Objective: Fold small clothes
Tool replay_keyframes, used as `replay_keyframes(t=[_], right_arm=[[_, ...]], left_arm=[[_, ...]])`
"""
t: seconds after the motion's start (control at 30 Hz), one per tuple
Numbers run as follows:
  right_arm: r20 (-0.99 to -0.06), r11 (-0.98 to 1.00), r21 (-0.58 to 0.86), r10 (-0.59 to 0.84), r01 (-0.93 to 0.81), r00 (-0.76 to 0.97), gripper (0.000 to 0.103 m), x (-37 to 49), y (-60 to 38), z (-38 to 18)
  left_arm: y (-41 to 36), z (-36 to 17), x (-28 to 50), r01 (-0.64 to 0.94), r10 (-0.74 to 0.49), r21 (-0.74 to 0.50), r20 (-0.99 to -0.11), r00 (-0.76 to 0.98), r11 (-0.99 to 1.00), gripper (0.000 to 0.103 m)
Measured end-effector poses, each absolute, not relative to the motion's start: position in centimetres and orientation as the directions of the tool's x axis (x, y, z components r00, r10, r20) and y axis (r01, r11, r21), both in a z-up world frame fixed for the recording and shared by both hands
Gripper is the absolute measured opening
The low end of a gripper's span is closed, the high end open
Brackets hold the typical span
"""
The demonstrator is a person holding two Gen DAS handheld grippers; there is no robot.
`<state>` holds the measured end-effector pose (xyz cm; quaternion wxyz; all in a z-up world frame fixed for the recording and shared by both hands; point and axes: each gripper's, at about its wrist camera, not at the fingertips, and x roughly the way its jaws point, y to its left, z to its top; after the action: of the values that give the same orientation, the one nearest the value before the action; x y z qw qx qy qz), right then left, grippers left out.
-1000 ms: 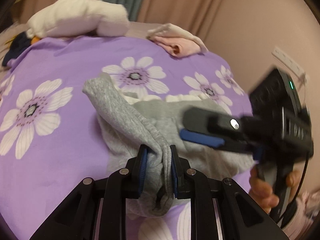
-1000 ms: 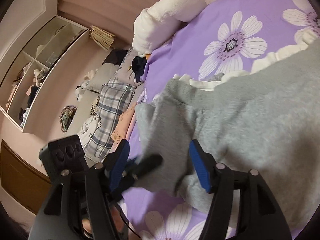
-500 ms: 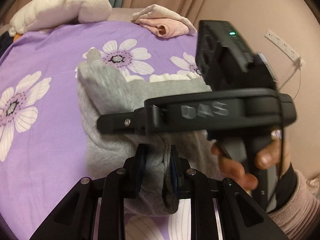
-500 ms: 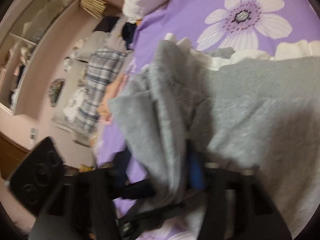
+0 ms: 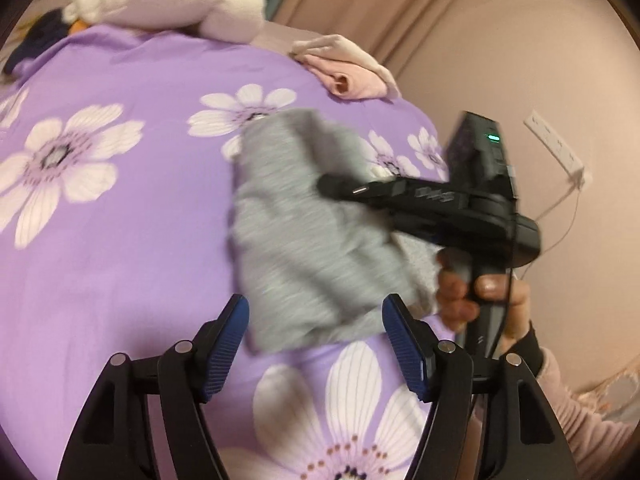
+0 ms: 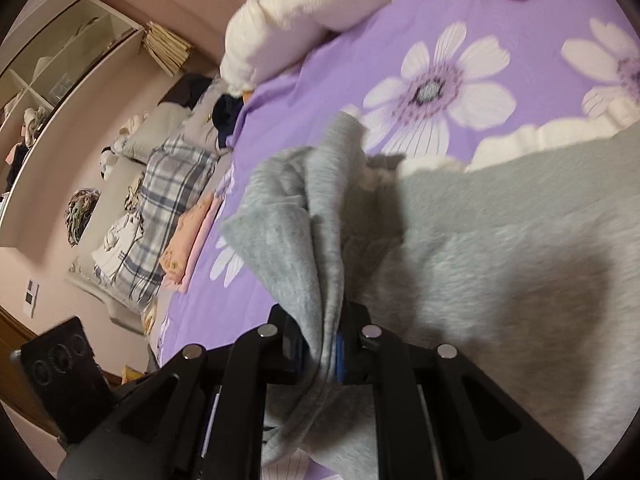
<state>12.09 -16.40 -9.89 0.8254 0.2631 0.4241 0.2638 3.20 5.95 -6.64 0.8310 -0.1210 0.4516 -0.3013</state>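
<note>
A soft grey fleece garment (image 5: 312, 236) with a cream ruffled edge lies bunched on the purple bedspread printed with white flowers (image 5: 120, 240). The left gripper (image 5: 316, 336) is opening, its blue-padded fingers (image 5: 228, 336) spread to either side of the garment's near edge without pressing it. The right gripper (image 6: 320, 350), held in a person's hand (image 5: 476, 284), is clamped tight on a folded ridge of the grey cloth. A folded pink garment (image 5: 348, 72) and a white plush pillow (image 5: 168, 0) sit at the bed's far end.
</note>
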Motion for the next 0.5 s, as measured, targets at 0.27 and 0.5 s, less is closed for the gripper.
replay_keyframes(t=[0.27, 0.5], right_arm=[[-0.558, 0.79, 0.579, 0.563, -0.2, 0.609, 0.011, 10.7, -22.0, -6.0], [-0.549, 0.837, 0.53, 0.458, -0.133, 0.699, 0.011, 8.5, -29.3, -3.8]], left_arm=[[6.9, -7.8, 3.1, 0.325, -0.609, -0.515, -0.693, 0.386, 0.793, 0.068], [5.4, -7.9, 2.7, 0.355, -0.613, -0.505, -0.705, 0.357, 0.787, 0.068]])
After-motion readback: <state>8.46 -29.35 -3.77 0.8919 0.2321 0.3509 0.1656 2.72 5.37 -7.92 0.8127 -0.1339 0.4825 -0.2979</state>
